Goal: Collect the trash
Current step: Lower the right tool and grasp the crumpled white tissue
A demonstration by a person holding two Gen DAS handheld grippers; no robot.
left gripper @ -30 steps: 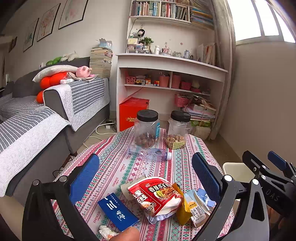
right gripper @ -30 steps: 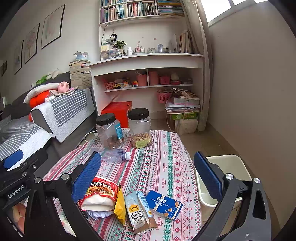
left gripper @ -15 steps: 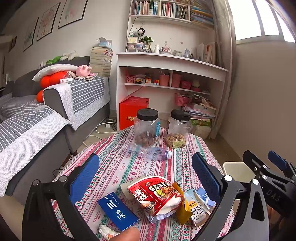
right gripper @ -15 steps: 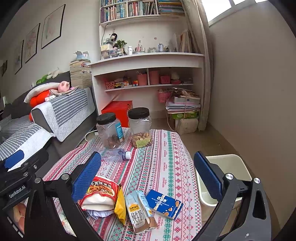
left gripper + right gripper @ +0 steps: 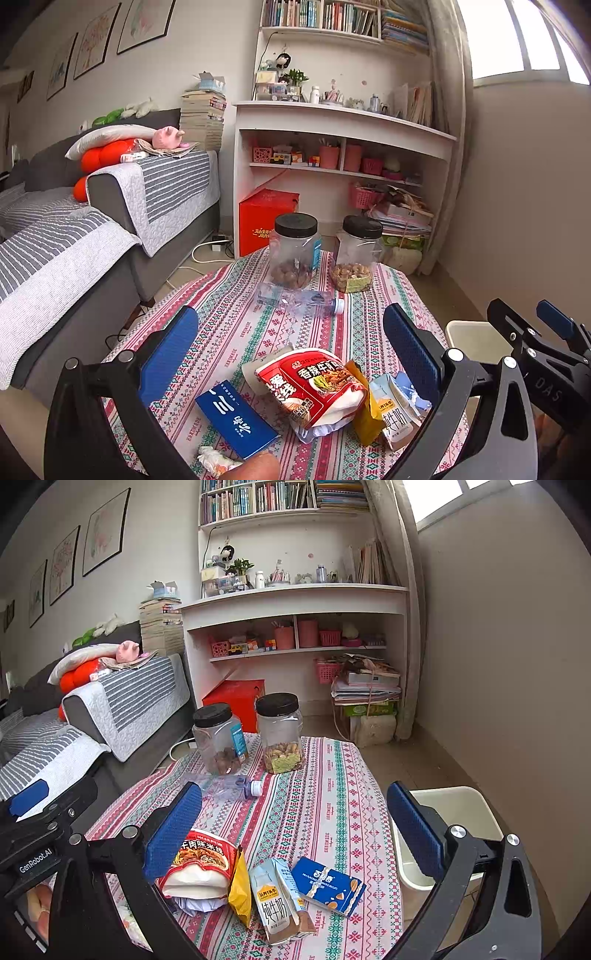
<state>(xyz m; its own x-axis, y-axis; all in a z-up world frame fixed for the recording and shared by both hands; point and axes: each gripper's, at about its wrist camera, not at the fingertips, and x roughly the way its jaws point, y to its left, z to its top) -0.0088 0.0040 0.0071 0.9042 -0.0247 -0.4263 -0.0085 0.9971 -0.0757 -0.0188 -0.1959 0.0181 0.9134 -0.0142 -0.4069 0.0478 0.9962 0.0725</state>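
Trash lies at the near end of the patterned tablecloth (image 5: 236,325): a red noodle packet (image 5: 314,387), a yellow wrapper (image 5: 364,417), a milk carton (image 5: 277,901), a dark blue box (image 5: 236,421), a blue biscuit box (image 5: 328,884) and a crumpled tissue (image 5: 214,458). An empty plastic bottle (image 5: 299,301) lies on its side further back. My left gripper (image 5: 291,350) hovers open above the packet. My right gripper (image 5: 295,823) hovers open above the carton and biscuit box. A white bin (image 5: 443,830) stands on the floor right of the table.
Two black-lidded jars with nuts (image 5: 293,254) (image 5: 356,258) stand at the table's far end. A grey sofa with striped covers (image 5: 74,236) runs along the left. White shelves (image 5: 340,155) and a red box (image 5: 266,218) fill the back wall. A fingertip (image 5: 255,467) shows at the bottom edge.
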